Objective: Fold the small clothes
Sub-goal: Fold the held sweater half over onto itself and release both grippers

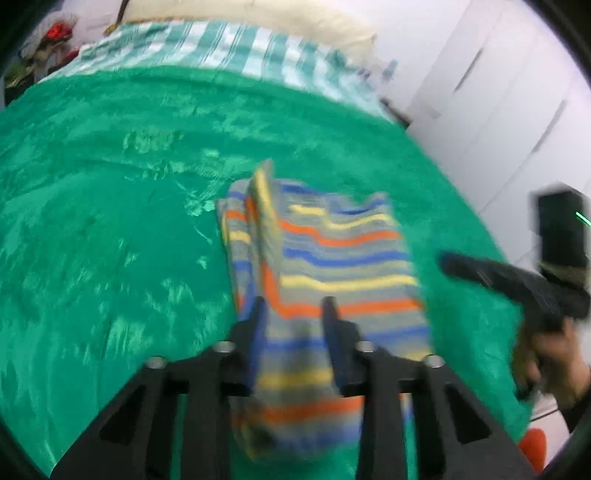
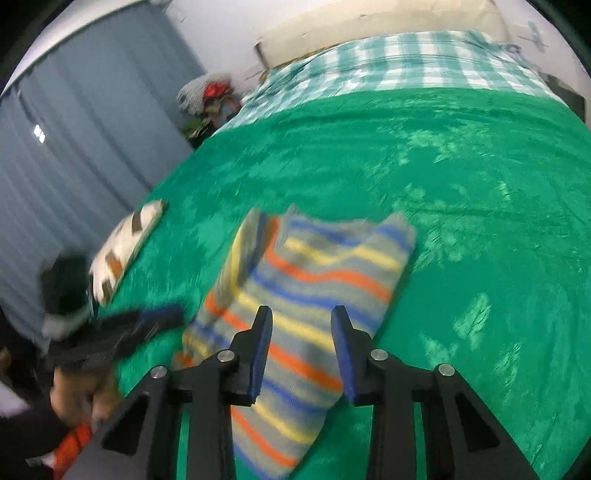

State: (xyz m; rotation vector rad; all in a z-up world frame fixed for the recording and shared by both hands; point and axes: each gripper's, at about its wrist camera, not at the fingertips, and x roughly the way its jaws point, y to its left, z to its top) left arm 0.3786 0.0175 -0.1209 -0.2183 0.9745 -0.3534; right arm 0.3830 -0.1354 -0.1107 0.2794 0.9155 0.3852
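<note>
- Striped knit garment point(image 1: 325, 266) lies on the green velvet bedspread point(image 1: 110, 221), near the bed edge closest to you; grey with orange, yellow and blue stripes.
- Its left side is doubled over into a raised ridge; top corner of that ridge sticks up. Exact garment type can't be told, both views are motion-blurred.
- Your left gripper point(image 1: 295, 306) is over the near part of the garment, jaws spread a little. Cloth shows between and below the fingers; pads don't look to be pressing it, though blur makes contact hard to call.
- Your right gripper point(image 2: 301, 314) is also above the garment, jaws parted wider than the left. Stripes visible in the gap; blue pads point(image 2: 341, 350) stand clear of the fabric sides, nothing pinched.
- In the left wrist view, your right gripper comes in from the right edge, dark and blurred, with your hand point(image 1: 554, 365) on its grip just off the garment's right side.
- In the right wrist view, your left gripper sits at lower left, beside the garment's left edge, blurred.
- A folded white cloth with brown patches point(image 2: 125, 247) lies on the bedspread left of the garment, apart from it, close to the bed's side edge.
- Teal-and-white checked sheet point(image 2: 406, 62) covers the far end of the bed, a cream headboard point(image 2: 369, 26) behind it.
- Grey-blue curtain point(image 2: 81, 140) on the left, white wardrobe doors point(image 1: 498, 92) on the right.
</note>
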